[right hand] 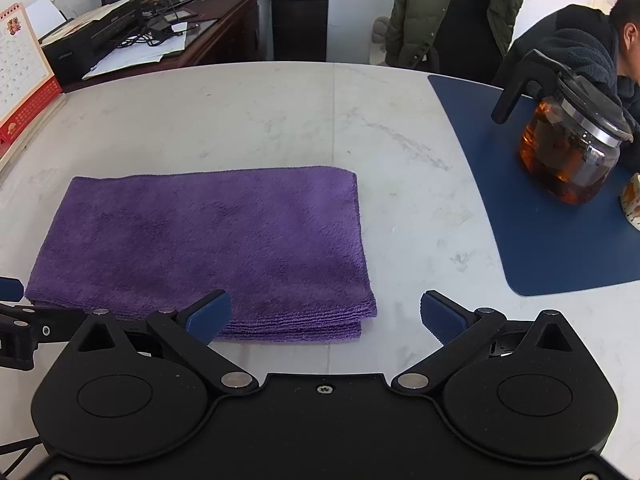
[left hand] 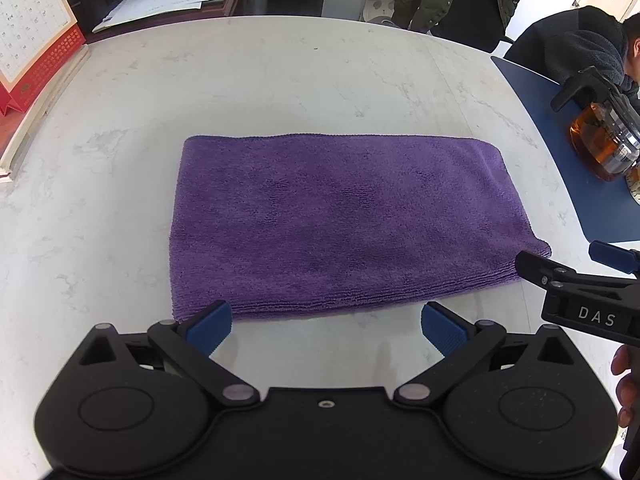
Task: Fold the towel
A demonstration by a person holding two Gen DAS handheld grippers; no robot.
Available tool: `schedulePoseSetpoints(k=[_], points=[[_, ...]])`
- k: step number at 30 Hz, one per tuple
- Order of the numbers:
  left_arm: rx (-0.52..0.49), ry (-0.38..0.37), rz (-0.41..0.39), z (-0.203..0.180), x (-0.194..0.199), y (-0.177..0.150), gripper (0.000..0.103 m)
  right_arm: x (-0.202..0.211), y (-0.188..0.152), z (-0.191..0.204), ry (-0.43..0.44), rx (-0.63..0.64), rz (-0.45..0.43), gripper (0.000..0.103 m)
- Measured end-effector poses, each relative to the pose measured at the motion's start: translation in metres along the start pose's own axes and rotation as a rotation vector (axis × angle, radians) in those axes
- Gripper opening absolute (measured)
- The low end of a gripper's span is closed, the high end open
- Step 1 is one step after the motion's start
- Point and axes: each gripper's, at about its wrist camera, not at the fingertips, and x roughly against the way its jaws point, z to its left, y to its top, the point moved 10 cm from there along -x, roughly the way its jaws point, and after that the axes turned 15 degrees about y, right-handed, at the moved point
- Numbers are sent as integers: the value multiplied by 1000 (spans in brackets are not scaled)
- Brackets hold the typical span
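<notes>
A purple towel [left hand: 332,220] lies folded into a flat rectangle on the white marble table [left hand: 120,160], its layered edges facing me. My left gripper [left hand: 326,326] hovers open just short of the towel's near edge, nothing between its blue pads. The right gripper [left hand: 568,264] shows at that view's right edge, off the towel's near right corner. In the right wrist view the towel [right hand: 208,248] sits left of centre and my right gripper [right hand: 325,316] stands open over its near right corner, left pad above the cloth, right pad above bare table. The left gripper's blue fingertip [right hand: 10,288] pokes in at far left.
A blue mat [right hand: 532,220] at the table's right carries a glass teapot [right hand: 572,152] of dark tea and a cup [right hand: 632,204]. A red desk calendar [left hand: 32,36] stands at the left edge. A seated person [right hand: 592,52] and a chair with a green jacket [right hand: 452,12] are behind.
</notes>
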Motion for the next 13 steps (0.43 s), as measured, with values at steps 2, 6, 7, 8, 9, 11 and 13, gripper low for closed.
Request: schedulePoseSetpoints(k=[2,6,7,8,9,11,13], points=[[-1,0,-3,0,1,0,102,0,2,-2,2,5,4,103],[2,0,-6,1,2,0,102,1,1,1,6,12,4,103],[3,1,-7,1,2,0,102,2,2,1,6,13,4,103],[4,1,-8,1,2,0,102,2,2,1,7,14,3,103],[4,2,-10,1,2,0,102,2,2,1,7,16,3,103],[4,2,-13,1,3,0,102,3,2,2,8,17,3,103],[2,2,-18,0,4,1,102,3,3,2,8,17,3,103]])
